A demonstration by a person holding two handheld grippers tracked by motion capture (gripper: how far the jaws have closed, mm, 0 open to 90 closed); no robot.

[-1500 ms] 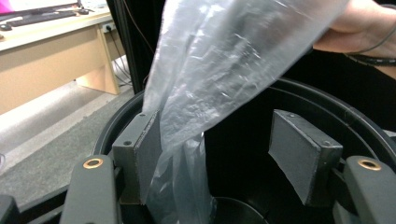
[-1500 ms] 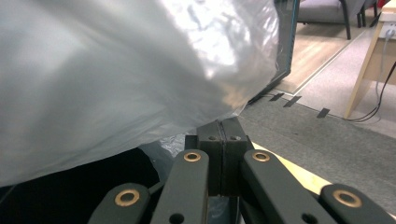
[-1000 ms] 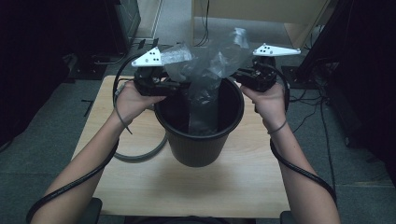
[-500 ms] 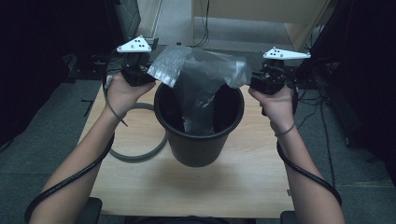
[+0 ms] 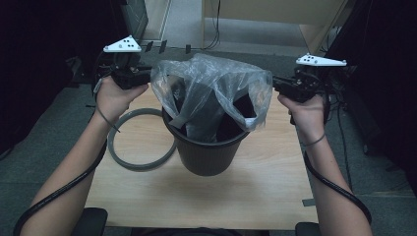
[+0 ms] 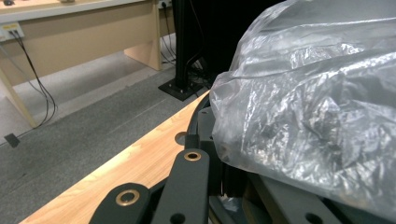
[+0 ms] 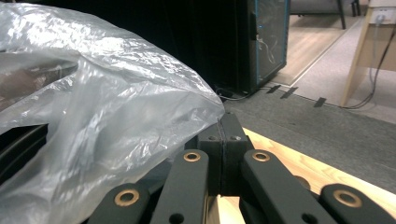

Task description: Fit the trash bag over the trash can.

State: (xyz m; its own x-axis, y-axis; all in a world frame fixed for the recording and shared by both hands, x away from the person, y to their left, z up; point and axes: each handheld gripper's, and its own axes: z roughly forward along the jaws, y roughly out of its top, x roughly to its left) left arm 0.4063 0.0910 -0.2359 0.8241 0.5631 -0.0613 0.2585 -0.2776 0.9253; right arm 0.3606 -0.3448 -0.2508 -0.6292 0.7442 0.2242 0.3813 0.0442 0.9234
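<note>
A person is stretching a clear plastic bag (image 5: 211,88) open above a black bucket (image 5: 206,152) standing mid-bench (image 5: 206,201), apparently to line it. The bag's lower part is already hanging inside the bucket; its mouth is billowing above the rim, spreading from 9 to 3 o'clock.

Left tongs (image 5: 142,76) are at the bag's 9 o'clock edge, right tongs (image 5: 278,84) at its 3 o'clock edge. In the right gripper view the jaws are pressed together with the film's edge running into them, so the right tongs (image 7: 224,135) are pinching the bag. In the left gripper view the film (image 6: 308,102) is covering one jaw and the tips; cannot tell whether the left tongs are closed on it, though the taut bag suggests a hold.

A grey ring (image 5: 140,140) is lying flat on the bench at the bucket's 9 o'clock, touching or just beside its base, probably a clamp for later.

Judgement on doing this step well:
- keep both pinches on the hem only, not on bunched film
- pull outward evenly toward 9 and 3 so the mouth is opening wider than the rim
- lower both hands together, folding the hem over the rim's outside
- thin film is tearing easily, so avoid jerks
- the light bucket may tip if one side is pulling harder
</note>
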